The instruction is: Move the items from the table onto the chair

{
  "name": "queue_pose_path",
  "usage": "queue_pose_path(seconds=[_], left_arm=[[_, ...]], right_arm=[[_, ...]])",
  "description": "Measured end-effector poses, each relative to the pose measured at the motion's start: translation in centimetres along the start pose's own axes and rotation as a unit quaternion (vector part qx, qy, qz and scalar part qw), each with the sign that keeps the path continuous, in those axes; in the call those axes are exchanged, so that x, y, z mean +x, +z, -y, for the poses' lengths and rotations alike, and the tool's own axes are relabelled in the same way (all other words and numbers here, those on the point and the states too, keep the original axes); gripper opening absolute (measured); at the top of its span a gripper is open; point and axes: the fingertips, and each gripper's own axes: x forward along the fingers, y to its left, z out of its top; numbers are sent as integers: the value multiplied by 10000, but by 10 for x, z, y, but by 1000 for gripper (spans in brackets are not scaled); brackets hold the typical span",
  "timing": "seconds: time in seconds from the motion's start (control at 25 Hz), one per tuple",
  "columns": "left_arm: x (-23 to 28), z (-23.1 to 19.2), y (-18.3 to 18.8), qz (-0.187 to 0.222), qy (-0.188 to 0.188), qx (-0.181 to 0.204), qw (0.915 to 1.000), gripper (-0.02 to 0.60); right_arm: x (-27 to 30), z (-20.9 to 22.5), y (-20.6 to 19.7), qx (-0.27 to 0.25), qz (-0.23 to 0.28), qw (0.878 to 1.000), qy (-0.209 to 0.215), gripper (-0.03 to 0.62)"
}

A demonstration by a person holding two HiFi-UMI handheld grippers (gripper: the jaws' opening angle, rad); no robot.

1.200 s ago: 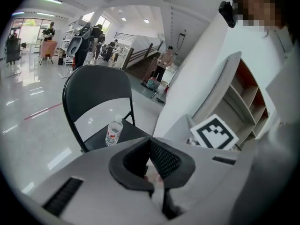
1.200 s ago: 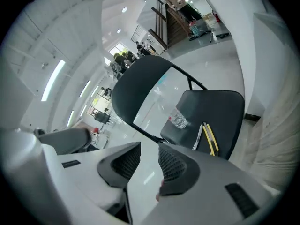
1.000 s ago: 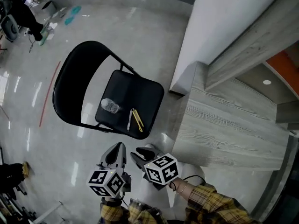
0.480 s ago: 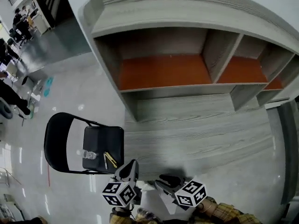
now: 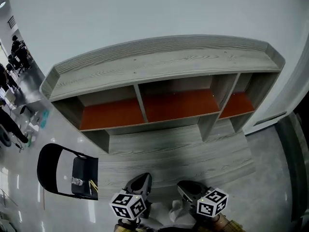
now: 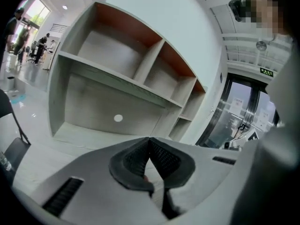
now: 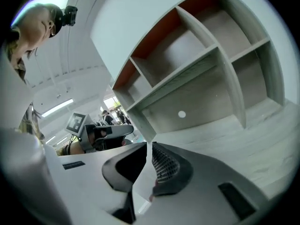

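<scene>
The black folding chair [image 5: 86, 166] stands at the lower left of the head view, just off the left end of the desk [image 5: 193, 149]. A clear bottle [image 5: 76, 181] lies on its seat, with a yellow pen [image 5: 92, 185] just to its right (anything finer there is too small to tell).

At bottom centre, the left claw [image 5: 143, 177] points toward the grey wood desk. The left gripper view shows its jaws pressed together with nothing between them.

A shelf unit [image 5: 174, 105] with three open compartments and orange back panels fills the middle of the frame.

At the bottom, right of centre, the right claw [image 5: 182, 185] also faces the desk. Its jaws have just been closing and now stand a narrow slit apart, holding nothing.
</scene>
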Motion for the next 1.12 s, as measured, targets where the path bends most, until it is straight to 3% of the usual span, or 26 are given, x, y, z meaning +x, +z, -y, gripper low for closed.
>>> queue_pose_path(seconds=[0.16,0.44,0.76,1.12], left_arm=[[16,50,9,11,-302,279,9992,3],[13,99,22,77,-754,573,9955,3],[11,117,31,15,-1145,671,9912,3],[12,115,27,-150,-1267,749,9890,3]], right_arm=[[-33,11,37,-509,227,9984,-85,29],[-73,-7,73,-1002,589,9919,-505,18],[-80,-24,87,-1217,683,9875,-727,17],[-82,-29,90,-1246,776,9848,-925,17]])
